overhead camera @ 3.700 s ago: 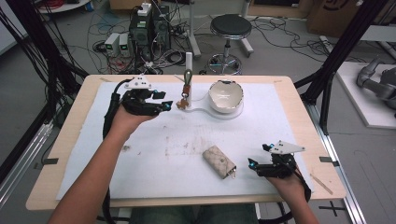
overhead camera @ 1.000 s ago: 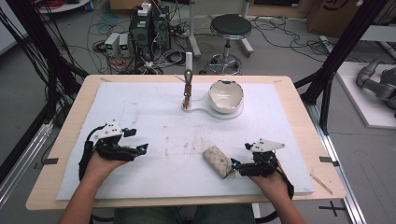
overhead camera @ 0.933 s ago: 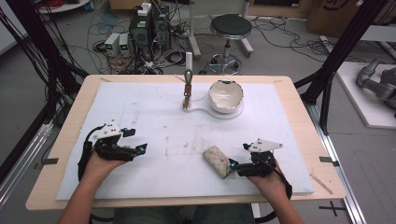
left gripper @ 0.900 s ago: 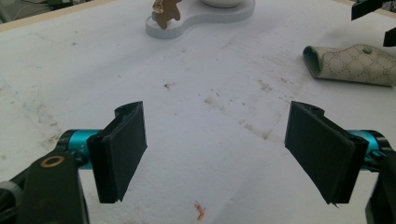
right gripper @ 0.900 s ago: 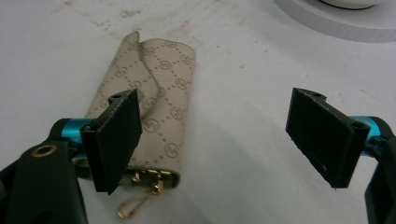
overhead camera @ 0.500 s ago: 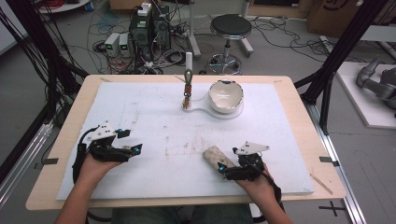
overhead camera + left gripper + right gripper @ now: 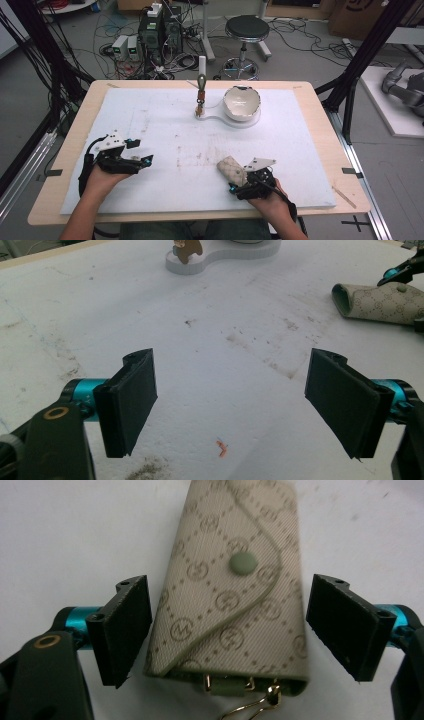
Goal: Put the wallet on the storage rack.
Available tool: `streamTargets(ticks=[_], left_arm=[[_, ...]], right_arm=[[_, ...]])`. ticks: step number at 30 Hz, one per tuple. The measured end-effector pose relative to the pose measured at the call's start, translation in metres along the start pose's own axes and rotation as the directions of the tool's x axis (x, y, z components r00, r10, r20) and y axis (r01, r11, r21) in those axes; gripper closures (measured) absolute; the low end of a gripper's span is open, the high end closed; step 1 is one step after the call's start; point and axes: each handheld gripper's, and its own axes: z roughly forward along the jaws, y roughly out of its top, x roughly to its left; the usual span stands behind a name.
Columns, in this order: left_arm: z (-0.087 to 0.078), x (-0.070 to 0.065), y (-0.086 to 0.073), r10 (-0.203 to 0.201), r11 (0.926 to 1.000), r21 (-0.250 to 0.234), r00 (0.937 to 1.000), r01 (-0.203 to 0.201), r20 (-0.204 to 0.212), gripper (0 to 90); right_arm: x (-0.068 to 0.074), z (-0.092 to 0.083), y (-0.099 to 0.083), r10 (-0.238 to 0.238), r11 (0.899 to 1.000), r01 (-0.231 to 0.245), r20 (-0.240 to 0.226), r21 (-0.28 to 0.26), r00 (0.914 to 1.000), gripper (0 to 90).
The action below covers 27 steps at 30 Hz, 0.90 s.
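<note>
A beige patterned key pouch point(image 7: 231, 170) with a green snap lies flat on the white foam sheet point(image 7: 165, 125) at the front right. In the right gripper view the key pouch point(image 7: 235, 595) sits between the open jaws of my right gripper point(image 7: 230, 630), with a gap on both sides; gold metal clips show at its near end. From above, my right gripper point(image 7: 239, 184) is at the pouch's near end. My left gripper point(image 7: 145, 162) rests open at the front left, nothing between the jaws of that left gripper point(image 7: 240, 400). The pouch point(image 7: 382, 302) lies far to its right.
A white bowl point(image 7: 242, 102) stands on a white base point(image 7: 220, 119) at the back centre, beside a small post with a brown hanging piece point(image 7: 201, 95). A tiny orange scrap point(image 7: 221, 448) lies before the left gripper. The wooden table edge point(image 7: 350, 165) runs at the right.
My right gripper has moved left and forward until its open jaws straddle the pouch. My left hand came back from the far post to the front left and has stayed there.
</note>
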Motion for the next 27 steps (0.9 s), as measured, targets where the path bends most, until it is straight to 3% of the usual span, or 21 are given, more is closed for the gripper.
streamTargets(ticks=[7, 12, 19, 27], left_arm=[[0.002, -0.001, 0.000, 0.006, 1.0000, 0.007, 1.0000, -0.006, 0.003, 20.7], [0.002, -0.001, 0.000, 0.011, 0.9999, 0.011, 0.9999, -0.011, 0.006, 20.7], [0.003, -0.003, 0.000, 0.010, 0.9999, 0.009, 0.9999, -0.010, 0.009, 20.7], [0.001, -0.002, 0.000, 0.012, 0.9999, -0.009, 0.9999, -0.012, 0.012, 20.7]], right_arm=[[0.000, 0.001, -0.002, -0.008, 1.000, 0.008, 0.000, -0.004, 1.0000, 18.5], [-0.003, -0.003, -0.001, -0.003, 1.000, 0.003, -0.002, -0.003, 1.0000, 31.0], [-0.006, -0.005, 0.001, -0.008, 1.000, 0.008, -0.006, 0.001, 0.9999, 36.1], [-0.011, -0.015, 0.009, -0.040, 0.997, 0.040, 0.003, -0.063, 0.9992, 36.5]])
